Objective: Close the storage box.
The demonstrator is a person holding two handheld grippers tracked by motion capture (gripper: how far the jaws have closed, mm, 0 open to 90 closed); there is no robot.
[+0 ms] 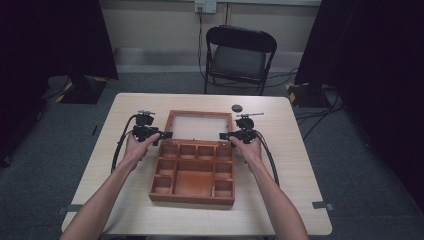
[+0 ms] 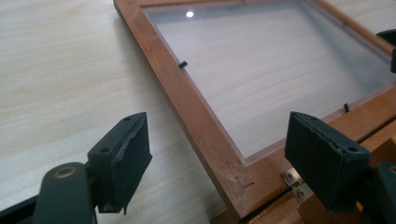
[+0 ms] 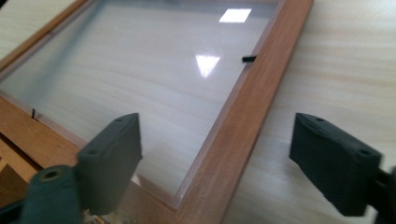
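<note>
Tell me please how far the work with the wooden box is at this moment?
Done: the glass lid lies folded back flat on the table, so the compartment box is open. In hand: the left gripper and right gripper, both open, straddle the lid's side rails, gripping nothing. Left: probably closing the jaws and swinging the lid.

No text, label, brand, number or sign can be read on anything in these pictures.

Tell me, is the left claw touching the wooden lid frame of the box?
Apart. In the left gripper view the left claw is wide open, and the lid frame runs between its two jaws with bare space on each side.
</note>
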